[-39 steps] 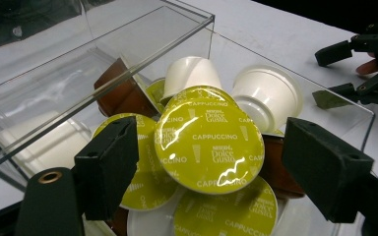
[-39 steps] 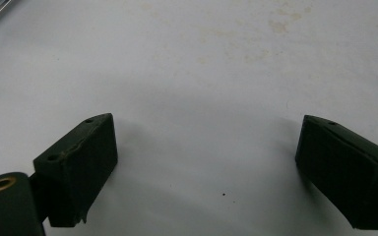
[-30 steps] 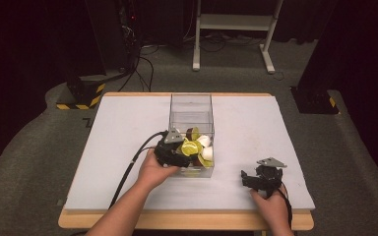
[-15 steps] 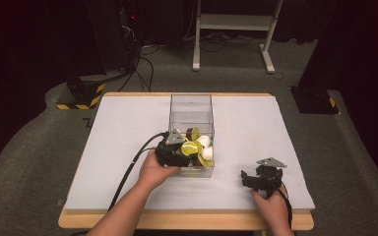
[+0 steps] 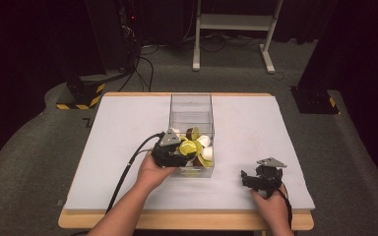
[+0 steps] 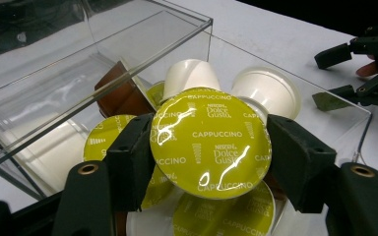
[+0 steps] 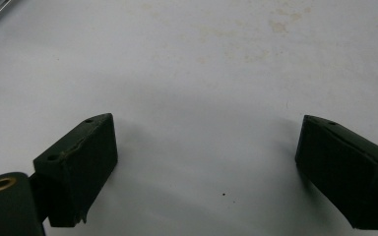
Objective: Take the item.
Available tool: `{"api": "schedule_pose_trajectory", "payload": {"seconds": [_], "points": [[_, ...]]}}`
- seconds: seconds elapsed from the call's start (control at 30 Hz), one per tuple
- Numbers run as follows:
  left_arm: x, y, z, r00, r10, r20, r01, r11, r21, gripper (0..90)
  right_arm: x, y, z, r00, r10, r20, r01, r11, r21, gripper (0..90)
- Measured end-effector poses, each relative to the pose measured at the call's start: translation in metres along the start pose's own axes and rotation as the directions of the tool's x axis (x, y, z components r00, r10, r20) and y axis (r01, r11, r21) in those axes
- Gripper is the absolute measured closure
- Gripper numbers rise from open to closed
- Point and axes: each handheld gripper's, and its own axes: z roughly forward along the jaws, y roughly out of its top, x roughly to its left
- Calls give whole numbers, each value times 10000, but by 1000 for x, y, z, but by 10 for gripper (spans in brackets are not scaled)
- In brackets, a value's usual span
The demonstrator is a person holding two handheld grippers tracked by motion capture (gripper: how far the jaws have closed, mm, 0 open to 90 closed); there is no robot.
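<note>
- One clear plastic box point(image 5: 191, 105) stands on the white table point(image 5: 118, 132), roughly at its centre, long axis running near to far.
- The near end of the box holds a heap of coffee capsules; the far end holds none.
- The left gripper view allows a count of four capsules with yellow-green foil lids marked CAPPUCCINO, two white capsule cups point(image 6: 265, 88) turned bottom-up, and one brown capsule point(image 6: 120, 93) at the left of the heap. Further capsules underneath cannot be counted.
- The left gripper point(image 5: 179, 153) sits at the near left corner of the box, reaching into the heap.
- Its jaws have just been closing. They now clamp one yellow-green capsule point(image 6: 210, 135) by the rim, one pad pressing on each side of the lid.
- The held capsule is inside the box, on top of the heap, lid facing the left gripper's camera.
- The right gripper point(image 5: 250, 178) rests on the table near the right front edge, well apart from the box.
- Its two jaws stand wide apart, with bare table surface between them and nothing gripped.
- One cable point(image 5: 128, 169) trails from the left gripper toward the near table edge.
</note>
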Motion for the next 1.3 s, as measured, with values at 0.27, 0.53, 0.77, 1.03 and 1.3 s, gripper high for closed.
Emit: {"api": "schedule_pose_trajectory", "payload": {"seconds": [0.27, 0.53, 0.77, 1.03, 1.3], "points": [[2, 2, -7, 9996, -277, 54, 278, 9993, -250, 379, 0, 0, 0, 10000, -3, 6, 3, 10000, -2, 88], [5, 4, -17, 9986, -504, 139, 511, 9973, -536, 379, 0, 0, 0, 10000, -2, 8, 2, 10000, -1, 88], [9, 9, -27, 9985, -538, 130, 546, 9955, -772, 380, 0, 0, 0, 10000, -4, 0, 4, 10000, -2, 87], [13, 14, -38, 9983, -589, 34, 590, 9935, -968, 380, 0, 0, 0, 10000, -5, -8, 5, 10000, 1, 87], [19, 15, -47, 9986, -495, -169, 475, 9937, -1014, 381, 0, 0, 0, 10000, -5, -9, 5, 10000, 2, 87]]}}
